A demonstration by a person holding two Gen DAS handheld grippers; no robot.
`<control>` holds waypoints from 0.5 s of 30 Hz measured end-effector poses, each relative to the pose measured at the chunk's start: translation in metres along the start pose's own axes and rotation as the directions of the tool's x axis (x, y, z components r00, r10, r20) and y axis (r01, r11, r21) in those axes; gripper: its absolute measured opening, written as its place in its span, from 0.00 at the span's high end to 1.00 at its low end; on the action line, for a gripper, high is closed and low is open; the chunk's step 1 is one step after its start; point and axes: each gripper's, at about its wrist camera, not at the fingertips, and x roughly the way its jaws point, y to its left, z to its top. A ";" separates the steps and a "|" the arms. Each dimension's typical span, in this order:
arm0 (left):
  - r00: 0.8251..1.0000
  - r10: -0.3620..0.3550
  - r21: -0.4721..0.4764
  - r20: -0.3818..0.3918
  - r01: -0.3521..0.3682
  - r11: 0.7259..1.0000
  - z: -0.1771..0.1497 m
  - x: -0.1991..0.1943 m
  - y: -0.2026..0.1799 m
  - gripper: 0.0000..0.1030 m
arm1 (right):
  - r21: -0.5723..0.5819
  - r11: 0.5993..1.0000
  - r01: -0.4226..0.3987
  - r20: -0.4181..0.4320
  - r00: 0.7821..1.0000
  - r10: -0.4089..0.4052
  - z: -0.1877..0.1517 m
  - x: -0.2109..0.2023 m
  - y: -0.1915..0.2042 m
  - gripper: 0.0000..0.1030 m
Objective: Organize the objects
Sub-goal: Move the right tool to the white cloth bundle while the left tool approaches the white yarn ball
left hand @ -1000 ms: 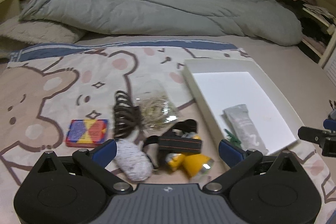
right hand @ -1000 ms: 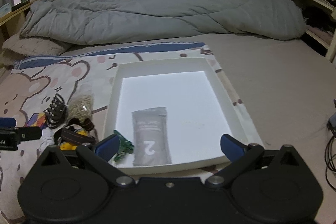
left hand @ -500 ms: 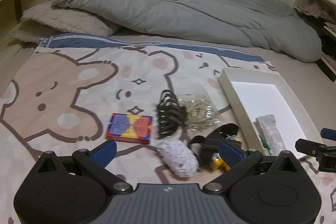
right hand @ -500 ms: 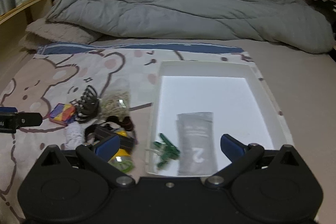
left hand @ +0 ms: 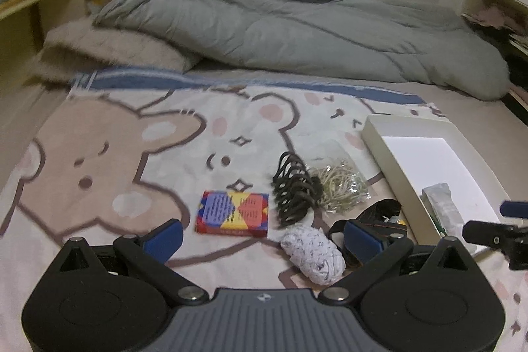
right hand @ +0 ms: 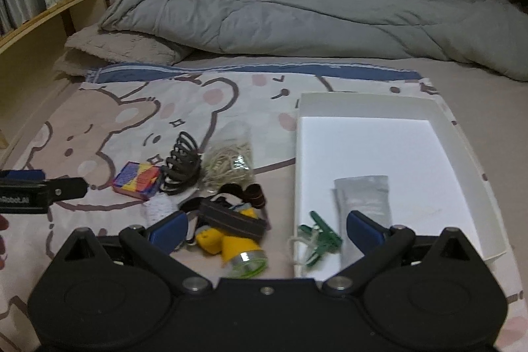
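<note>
The grey pouch in the white tray shows no readable print here. Both the left gripper and right gripper gape empty; the colourful box lies just ahead of the left one.

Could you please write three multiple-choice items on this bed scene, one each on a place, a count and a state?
1. Where does the grey pouch lie?
A. inside the white tray
B. on the duvet
C. under the pillow

2. How many things lie in the tray?
A. none
B. two
C. five

3. How do the jaws of the left gripper stand?
A. shut on a box
B. shut on nothing
C. open and empty

Answers:
1 A, the pouch rests on the tray's floor.
2 B, only the pouch and the green clips lie there.
3 C, its blue pads stand wide apart, holding nothing.
</note>
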 end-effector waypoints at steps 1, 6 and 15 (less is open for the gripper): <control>1.000 -0.009 0.025 0.008 0.009 1.000 -0.001 0.001 -0.001 0.01 | 0.001 1.000 -0.007 0.002 1.000 0.007 -0.001 0.000 0.002 0.00; 0.996 -0.083 0.140 0.011 0.081 0.987 -0.009 0.009 -0.011 0.01 | 0.034 0.999 0.003 0.026 1.000 -0.004 -0.007 -0.003 0.004 0.00; 0.988 -0.133 0.461 -0.083 0.156 0.873 -0.039 0.035 -0.043 0.01 | -0.004 1.000 0.013 -0.006 1.000 -0.013 -0.028 0.001 0.002 0.00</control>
